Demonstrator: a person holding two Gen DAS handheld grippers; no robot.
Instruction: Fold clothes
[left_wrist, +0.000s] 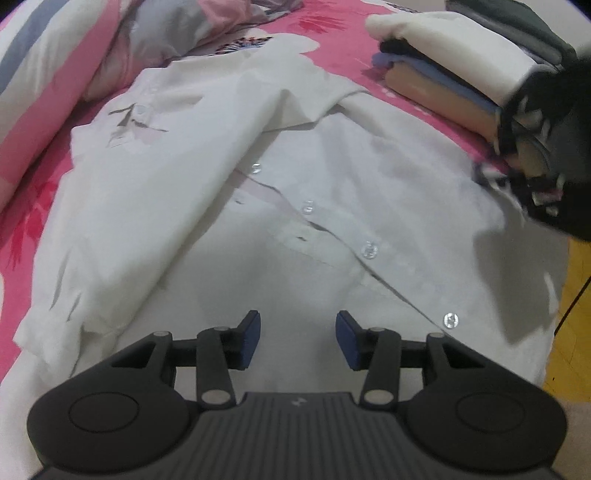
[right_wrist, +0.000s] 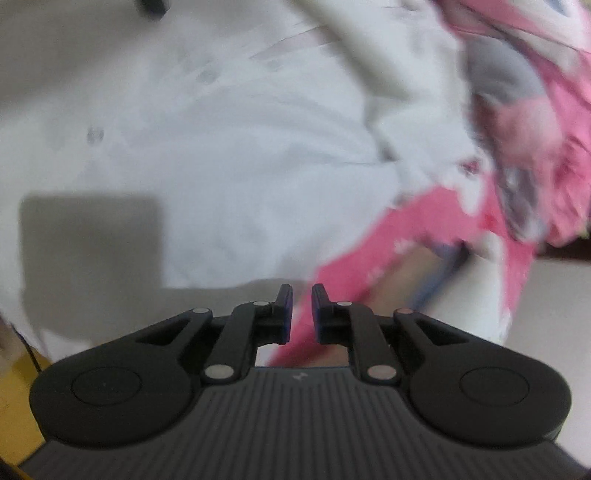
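A white button-up shirt (left_wrist: 288, 192) lies spread on the pink bed, one sleeve folded across its left side. My left gripper (left_wrist: 298, 334) is open and empty, just above the shirt's lower front. My right gripper (right_wrist: 302, 308) has its jaws nearly closed with a small gap and nothing between them; it hovers over the shirt's edge (right_wrist: 221, 184) where it meets the pink sheet (right_wrist: 369, 266). The right gripper also shows blurred in the left wrist view (left_wrist: 546, 155), at the shirt's right side. The right wrist view is motion-blurred.
A stack of folded clothes (left_wrist: 443, 70) sits at the back right of the bed. A pink, white and blue striped quilt (left_wrist: 55, 74) is bunched at the left. The bed's right edge drops to a yellow floor (left_wrist: 576, 295).
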